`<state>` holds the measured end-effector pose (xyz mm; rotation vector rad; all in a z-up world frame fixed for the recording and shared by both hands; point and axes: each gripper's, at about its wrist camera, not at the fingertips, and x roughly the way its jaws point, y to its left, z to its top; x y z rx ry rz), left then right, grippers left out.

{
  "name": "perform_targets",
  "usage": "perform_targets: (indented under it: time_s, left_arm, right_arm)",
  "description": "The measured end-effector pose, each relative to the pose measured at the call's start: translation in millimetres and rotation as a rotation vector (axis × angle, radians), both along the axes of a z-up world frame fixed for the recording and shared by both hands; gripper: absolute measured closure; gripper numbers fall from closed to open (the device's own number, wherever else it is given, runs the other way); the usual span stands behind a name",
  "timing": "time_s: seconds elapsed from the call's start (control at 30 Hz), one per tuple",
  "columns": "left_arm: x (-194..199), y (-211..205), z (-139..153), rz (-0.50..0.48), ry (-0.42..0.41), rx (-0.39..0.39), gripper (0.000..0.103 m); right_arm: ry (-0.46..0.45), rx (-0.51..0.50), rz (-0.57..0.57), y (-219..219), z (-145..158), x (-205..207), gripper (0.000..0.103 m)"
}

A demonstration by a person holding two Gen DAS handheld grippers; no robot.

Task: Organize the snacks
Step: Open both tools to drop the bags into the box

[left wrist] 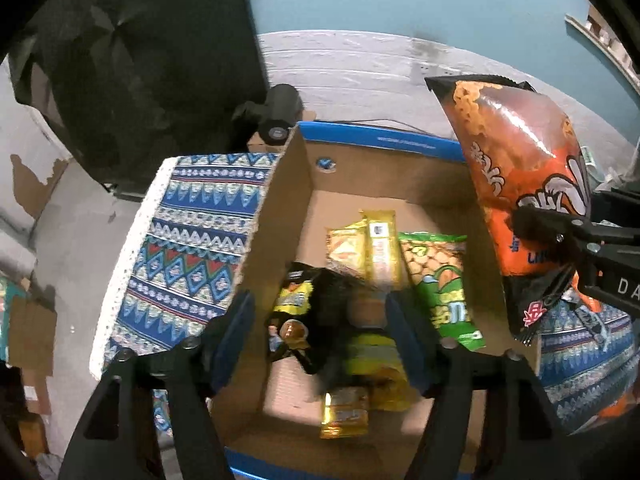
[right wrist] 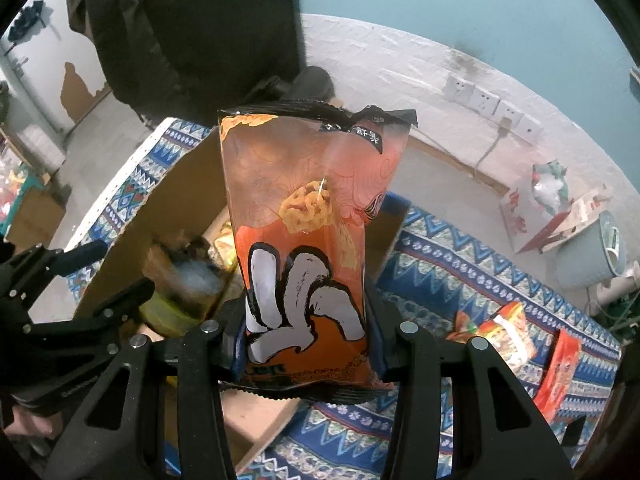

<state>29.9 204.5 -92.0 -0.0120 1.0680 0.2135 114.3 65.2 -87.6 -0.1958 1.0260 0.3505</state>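
My right gripper [right wrist: 306, 344] is shut on a big orange snack bag [right wrist: 308, 216] and holds it upright above the right wall of the cardboard box [left wrist: 288, 184]. The bag also shows in the left wrist view [left wrist: 520, 176], with the right gripper [left wrist: 560, 248] on it. My left gripper [left wrist: 320, 332] is open above the box, its blue pads either side of a blurred black and yellow packet [left wrist: 304, 312] that hangs between them without touching. In the box lie a green pea bag [left wrist: 444, 280], yellow packets [left wrist: 368, 248] and a gold packet [left wrist: 344, 416].
The box sits on a blue patterned cloth [left wrist: 188, 248]. Red and orange snack packets [right wrist: 516, 328] lie on the cloth to the right of the box. A black cylinder [left wrist: 280, 120] stands behind the box. A white wall with sockets [right wrist: 492, 108] is at the back.
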Motion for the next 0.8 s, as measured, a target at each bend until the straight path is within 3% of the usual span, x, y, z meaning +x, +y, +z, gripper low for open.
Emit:
perform_targets:
  time_s: [0.63,0.8]
  left_arm:
    - [-6.6,5.6,10.7,0.018,-0.024,0.038,0.028]
    - [-7.0,1.8,12.7,0.016,-0.025,0.032,0.028]
  right_arm:
    - [0.054,0.027,0.072,28.6,-17.1,-6.5,0.057]
    - [0.03,0.032,0.068,24.3,-10.2,-10.7,0.046]
